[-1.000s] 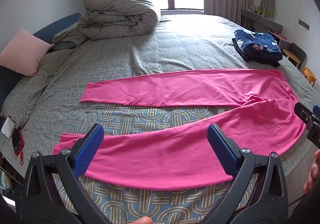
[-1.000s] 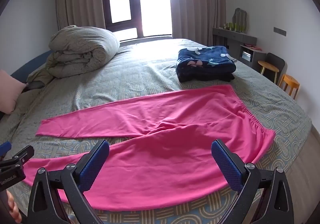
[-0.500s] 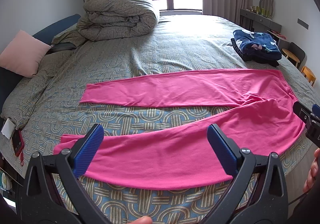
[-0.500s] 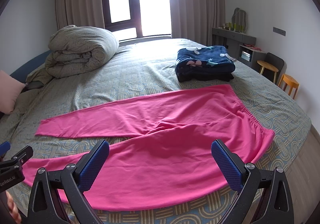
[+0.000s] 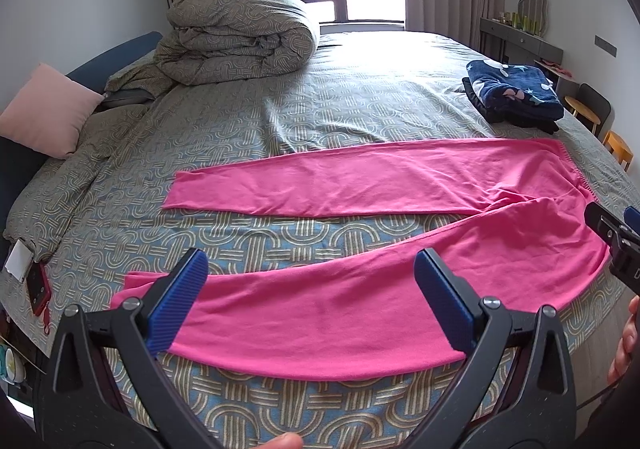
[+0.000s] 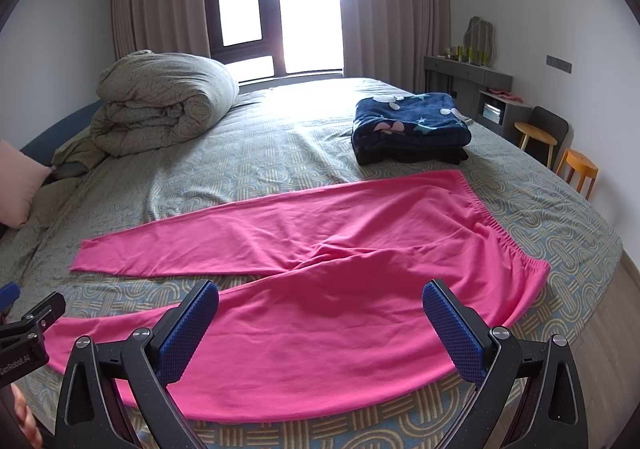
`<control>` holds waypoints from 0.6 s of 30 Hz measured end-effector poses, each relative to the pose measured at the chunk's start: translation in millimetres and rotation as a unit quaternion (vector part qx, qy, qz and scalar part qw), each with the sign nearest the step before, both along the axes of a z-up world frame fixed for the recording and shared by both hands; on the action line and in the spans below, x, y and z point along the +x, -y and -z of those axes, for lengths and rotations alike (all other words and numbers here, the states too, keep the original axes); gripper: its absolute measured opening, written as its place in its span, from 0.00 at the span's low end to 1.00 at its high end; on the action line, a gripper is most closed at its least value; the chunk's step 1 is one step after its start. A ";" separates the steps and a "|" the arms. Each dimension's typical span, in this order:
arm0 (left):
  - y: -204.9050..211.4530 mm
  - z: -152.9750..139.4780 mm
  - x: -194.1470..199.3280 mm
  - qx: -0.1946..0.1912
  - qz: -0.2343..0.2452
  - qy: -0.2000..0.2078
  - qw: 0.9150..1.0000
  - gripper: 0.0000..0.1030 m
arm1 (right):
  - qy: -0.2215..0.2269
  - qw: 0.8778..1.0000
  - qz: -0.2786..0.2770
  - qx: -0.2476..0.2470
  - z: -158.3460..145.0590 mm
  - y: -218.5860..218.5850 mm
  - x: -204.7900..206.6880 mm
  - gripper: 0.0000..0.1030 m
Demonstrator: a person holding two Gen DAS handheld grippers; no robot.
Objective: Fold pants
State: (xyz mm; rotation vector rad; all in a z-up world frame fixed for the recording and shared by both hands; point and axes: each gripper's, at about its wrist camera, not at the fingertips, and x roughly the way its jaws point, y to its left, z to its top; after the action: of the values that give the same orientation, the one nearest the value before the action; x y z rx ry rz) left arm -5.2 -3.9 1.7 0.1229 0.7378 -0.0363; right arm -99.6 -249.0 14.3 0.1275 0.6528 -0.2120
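Pants [image 5: 360, 233] in bright pink lie flat on the bed [image 5: 360, 97], seen first from the left wrist: both legs run leftward and spread apart in a V, the waistband at the right near the bed's edge. The near leg crosses just beyond the left gripper [image 5: 310, 301], whose blue pads [image 5: 178, 305] stand wide apart with nothing between them; the cloth sits past the fingertips, and I cannot tell whether the pads touch it. The right gripper's tip [image 5: 612, 237] shows at the right edge, over the waist end. A rolled duvet [image 5: 236, 37] sits at the far left of the bed, a pink pillow [image 5: 48, 109] beside it, and a folded navy blanket [image 5: 516, 97] lies beyond the waistband

From the right wrist, the pants [image 6: 320, 261] fill the near bed [image 6: 280, 153], waistband to the right, leg hems to the left. The right gripper [image 6: 320, 333] hovers over the near leg by the hip, jaws spread wide and holding nothing. The left gripper [image 6: 28, 325] peeks in at the left edge, beside the near hem. The blanket [image 6: 412, 125] rests just past the waistband, the duvet [image 6: 164, 101] well apart at the back
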 end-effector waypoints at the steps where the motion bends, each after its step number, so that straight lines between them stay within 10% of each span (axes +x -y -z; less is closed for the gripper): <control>1: 0.2 -0.4 -0.2 0.000 0.000 0.001 1.000 1.00 | 0.000 1.000 0.000 0.000 0.0 -0.2 -0.2 1.00; 18: -2.1 0.0 1.3 0.003 -0.006 -0.002 1.000 1.00 | -0.003 1.000 0.001 0.002 4.1 1.6 -0.5 1.00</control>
State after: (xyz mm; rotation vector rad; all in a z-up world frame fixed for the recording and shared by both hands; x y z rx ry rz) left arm -3.9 -1.8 1.6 0.1244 0.7418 -0.0238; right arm -100.1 -250.6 10.2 0.1308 0.6597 -0.2133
